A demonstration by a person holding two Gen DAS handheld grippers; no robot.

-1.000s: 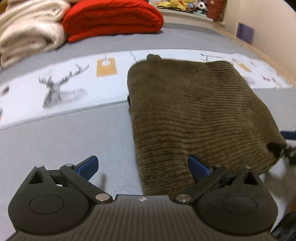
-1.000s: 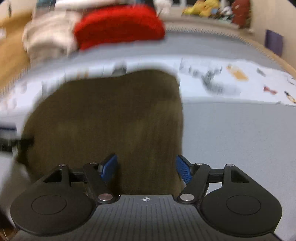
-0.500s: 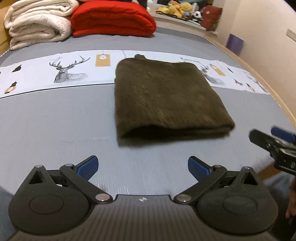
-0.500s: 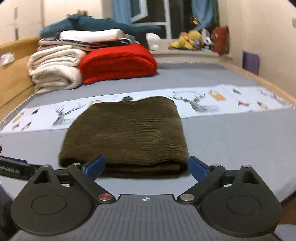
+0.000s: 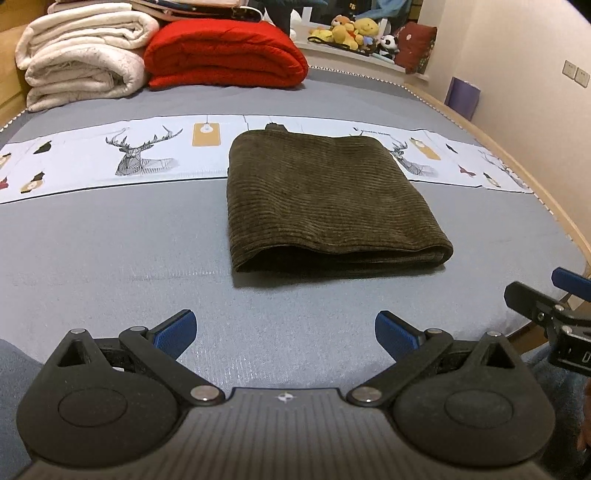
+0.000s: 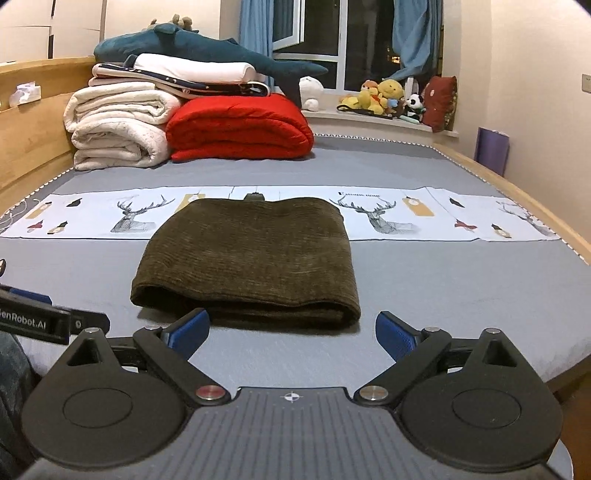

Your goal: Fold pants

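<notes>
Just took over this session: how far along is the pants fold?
Looks done: the pants lie in a compact folded stack on the bed. In hand: nothing; the left claw and right claw are open and clear. Left: nothing visible.

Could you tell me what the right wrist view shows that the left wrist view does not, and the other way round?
Only the right wrist view shows the window with blue curtains, the blue shark plush on the stacked bedding, and the wooden headboard. Only the left wrist view shows the wall switches. Both show the folded brown pants lying on the grey bed, the red blanket, the white blanket, the plush toys on the sill, and both grippers open and empty: left gripper, right gripper.
</notes>
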